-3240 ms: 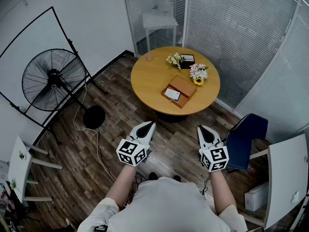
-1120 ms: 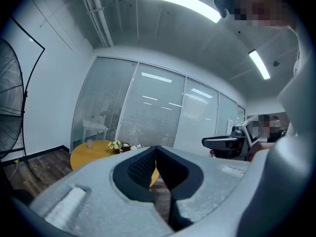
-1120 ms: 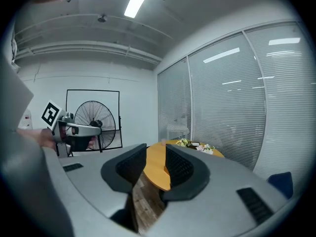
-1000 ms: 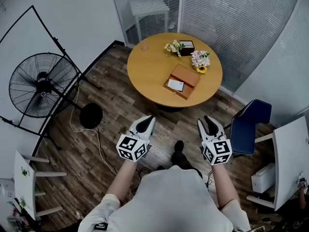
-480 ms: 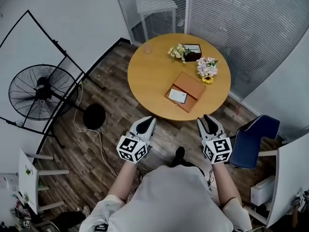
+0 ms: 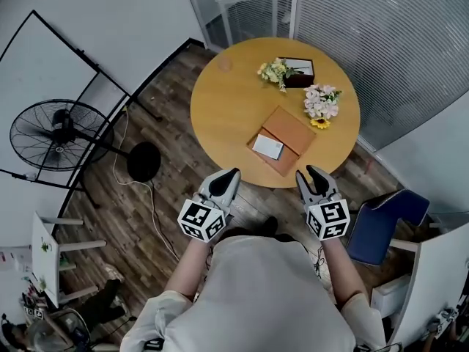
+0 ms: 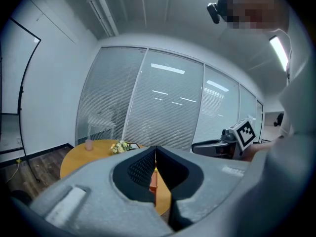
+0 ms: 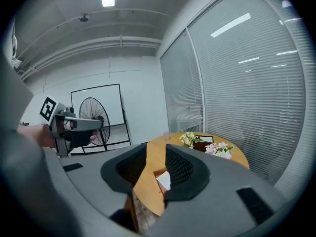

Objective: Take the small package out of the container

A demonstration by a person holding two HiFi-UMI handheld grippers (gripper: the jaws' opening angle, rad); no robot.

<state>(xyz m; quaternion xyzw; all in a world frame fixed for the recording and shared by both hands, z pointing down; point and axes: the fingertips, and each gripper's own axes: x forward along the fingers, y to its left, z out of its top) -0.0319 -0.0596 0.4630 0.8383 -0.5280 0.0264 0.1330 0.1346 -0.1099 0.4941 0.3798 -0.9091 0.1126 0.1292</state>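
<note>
On the round bench (image 6: 223, 97) the brown container (image 6: 292, 134) lies open, with the white small package (image 6: 267, 147) in its near-left part. Both grippers hover just short of the bench's near edge: the left gripper (image 6: 231, 173) has its jaws together and empty, and the right gripper (image 6: 307, 171) has them parted and empty.

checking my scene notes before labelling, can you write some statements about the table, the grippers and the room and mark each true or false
1. The container lies open on the round table with a white package inside. True.
2. The right gripper is shut on the package. False: its jaws stand apart and empty, short of the package.
3. A fan stands on the floor left of the table in the head view. True.
4. The blue chair stands beside the fan. False: it is on the opposite side, right of the table.
5. The left gripper has its jaws together and holds nothing. True.
</note>
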